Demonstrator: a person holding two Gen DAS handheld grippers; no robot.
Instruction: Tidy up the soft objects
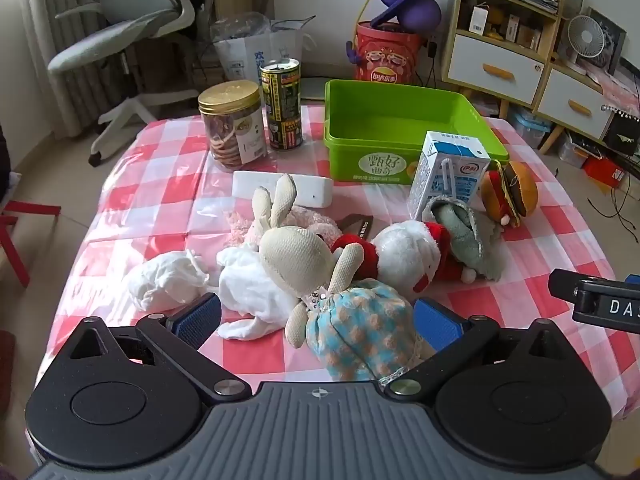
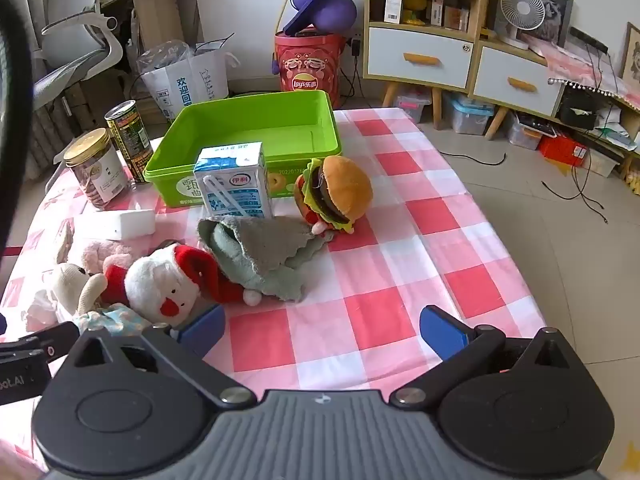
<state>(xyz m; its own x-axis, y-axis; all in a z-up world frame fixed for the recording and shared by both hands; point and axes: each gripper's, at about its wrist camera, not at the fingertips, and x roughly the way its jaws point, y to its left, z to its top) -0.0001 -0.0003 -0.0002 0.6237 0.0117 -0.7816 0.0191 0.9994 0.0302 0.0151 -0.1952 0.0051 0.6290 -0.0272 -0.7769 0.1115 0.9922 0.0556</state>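
Soft toys lie heaped on the checked table. A cream rabbit doll in a blue dress lies between the blue pads of my open left gripper. Beside it are white cloths, a white plush with red scarf, a grey-green towel and a plush hamburger. The green bin stands empty at the back. My right gripper is open over bare tablecloth, its left pad next to the white plush.
A milk carton stands in front of the bin. A cookie jar, a can and a white block sit at the left. An office chair, shelves and drawers surround the table.
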